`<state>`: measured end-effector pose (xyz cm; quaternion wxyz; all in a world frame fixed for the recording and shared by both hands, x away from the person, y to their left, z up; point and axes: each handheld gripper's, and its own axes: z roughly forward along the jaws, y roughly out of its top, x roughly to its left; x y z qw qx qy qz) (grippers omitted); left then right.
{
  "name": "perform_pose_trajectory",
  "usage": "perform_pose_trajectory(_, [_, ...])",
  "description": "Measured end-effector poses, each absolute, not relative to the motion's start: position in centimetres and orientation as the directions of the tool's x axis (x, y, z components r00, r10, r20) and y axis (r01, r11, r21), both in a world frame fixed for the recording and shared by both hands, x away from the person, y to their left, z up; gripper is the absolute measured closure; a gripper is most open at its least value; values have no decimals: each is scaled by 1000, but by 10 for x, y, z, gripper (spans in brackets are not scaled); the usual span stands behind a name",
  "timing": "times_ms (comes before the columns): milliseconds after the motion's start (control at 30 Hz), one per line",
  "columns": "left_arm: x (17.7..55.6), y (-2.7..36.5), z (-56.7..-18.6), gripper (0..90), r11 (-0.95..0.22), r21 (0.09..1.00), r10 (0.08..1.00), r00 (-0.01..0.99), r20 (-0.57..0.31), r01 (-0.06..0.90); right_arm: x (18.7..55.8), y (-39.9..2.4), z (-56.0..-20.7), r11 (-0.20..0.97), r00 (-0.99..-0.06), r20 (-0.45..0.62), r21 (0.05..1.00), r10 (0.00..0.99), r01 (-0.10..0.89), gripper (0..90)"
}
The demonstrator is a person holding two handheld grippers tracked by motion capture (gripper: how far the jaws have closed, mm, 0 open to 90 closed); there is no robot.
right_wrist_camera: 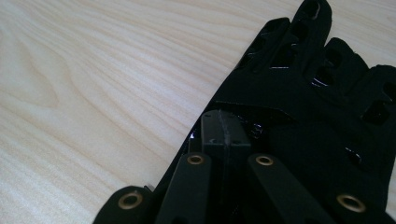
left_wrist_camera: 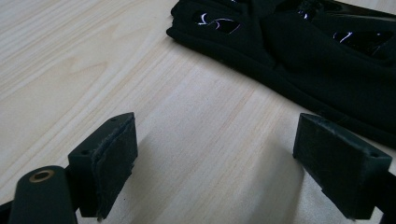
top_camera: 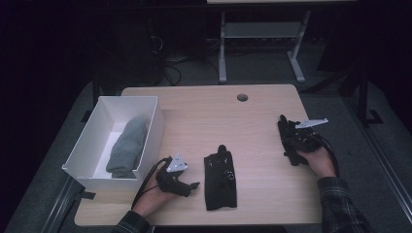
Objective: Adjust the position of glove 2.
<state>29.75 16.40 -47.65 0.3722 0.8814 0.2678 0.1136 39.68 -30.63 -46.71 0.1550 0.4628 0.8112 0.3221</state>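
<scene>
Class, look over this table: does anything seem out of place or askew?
The two black fingerless fabric gloves lie apart: one flat mid-table, the other near the right edge, pinched in the right claw. Nothing looks spilled or damaged.

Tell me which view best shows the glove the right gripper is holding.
The right gripper view: the held glove lies close, finger holes plain. The high view shows it small and dark at the right gripper. The left gripper view shows the other glove.

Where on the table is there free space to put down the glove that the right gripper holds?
The widest bare wood lies between the white box, the cable hole and the right gripper shut on its black glove. The near edge is crowded: left gripper beside the flat glove.
</scene>
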Motion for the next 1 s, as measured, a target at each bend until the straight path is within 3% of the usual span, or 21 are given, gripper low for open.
perform_pose_trajectory(433, [298,164,-477,133,-581,716,556,831,3,387,384,-271,-464,448,-620,54,644,783,621,900])
perform_pose_trajectory(1000, [298,164,-477,133,-581,716,556,831,3,387,350,-202,-460,604,-797,51,624,601,496,900])
